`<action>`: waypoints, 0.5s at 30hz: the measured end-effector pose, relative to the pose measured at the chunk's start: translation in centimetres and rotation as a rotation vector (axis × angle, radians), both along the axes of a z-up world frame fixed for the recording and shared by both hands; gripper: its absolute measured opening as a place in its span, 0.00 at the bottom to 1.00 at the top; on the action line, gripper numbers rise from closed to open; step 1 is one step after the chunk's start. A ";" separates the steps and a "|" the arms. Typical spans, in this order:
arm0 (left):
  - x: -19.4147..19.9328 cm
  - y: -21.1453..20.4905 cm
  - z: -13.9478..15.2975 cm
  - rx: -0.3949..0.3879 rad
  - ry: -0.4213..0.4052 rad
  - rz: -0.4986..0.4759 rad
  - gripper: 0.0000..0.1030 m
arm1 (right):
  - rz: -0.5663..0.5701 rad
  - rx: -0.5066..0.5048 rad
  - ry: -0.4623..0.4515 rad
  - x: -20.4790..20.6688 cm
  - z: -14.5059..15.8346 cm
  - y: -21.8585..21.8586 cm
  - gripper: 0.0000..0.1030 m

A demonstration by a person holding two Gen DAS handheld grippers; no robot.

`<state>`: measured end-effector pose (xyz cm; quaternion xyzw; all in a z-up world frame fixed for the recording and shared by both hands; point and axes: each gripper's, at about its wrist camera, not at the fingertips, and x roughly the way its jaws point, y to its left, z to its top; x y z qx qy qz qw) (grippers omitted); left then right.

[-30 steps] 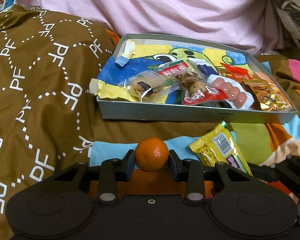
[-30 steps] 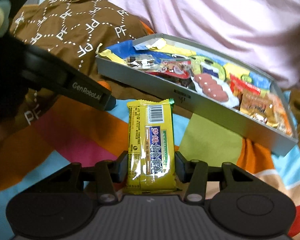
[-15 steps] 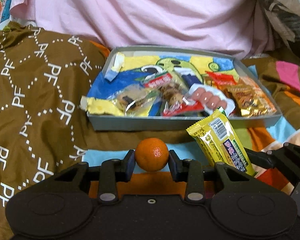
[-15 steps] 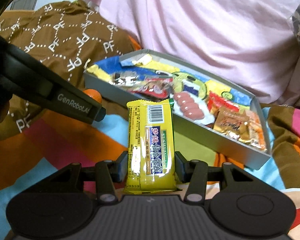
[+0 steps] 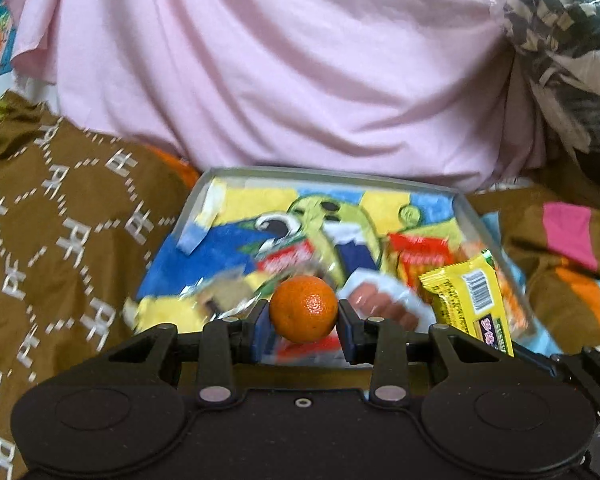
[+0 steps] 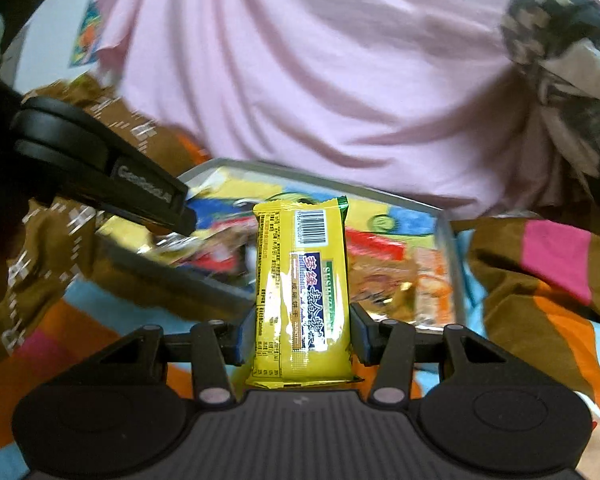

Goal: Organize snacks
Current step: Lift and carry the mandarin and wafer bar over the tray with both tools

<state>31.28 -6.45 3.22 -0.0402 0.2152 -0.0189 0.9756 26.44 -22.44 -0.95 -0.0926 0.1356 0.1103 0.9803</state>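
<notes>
While the brown patterned blanket [image 5: 60, 248] at far left offers only a soft, uneven surface, the grey tray [image 5: 324, 173] resting on it could tip or slide if either load comes down on its rim. Left of centre, the left tool [image 5: 303, 326] pinches a small mandarin [image 5: 303, 308] by its sides, held above the tray's near edge; being round and smooth-skinned, it would likely roll if let go from height, either across the packets already inside or back over the low wall onto the bedding. Squeezing harder to prevent that risks bruising it. Further right, the right tool [image 6: 300, 330] is pressed onto a yellow biscuit packet [image 6: 302, 288], gripped low with most of its length standing forward over the tray. That slick wrapper could slip through the pads or crush. Both tools sit close together over the same tray, so a collision between them seems the nearest hazard, and the tray's right half is already crowded with wrapped sausages [image 5: 384, 306] and red packets [image 5: 418, 254].
</notes>
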 end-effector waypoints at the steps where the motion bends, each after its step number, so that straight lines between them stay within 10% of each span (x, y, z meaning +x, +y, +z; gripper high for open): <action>1: 0.5 -0.4 0.3 0.000 -0.006 -0.003 0.36 | -0.008 0.023 -0.001 0.6 0.2 -0.4 0.51; 15: 8.1 -2.9 1.1 -0.041 -0.015 -0.001 0.36 | -0.105 0.163 -0.047 7.6 1.7 -4.3 0.51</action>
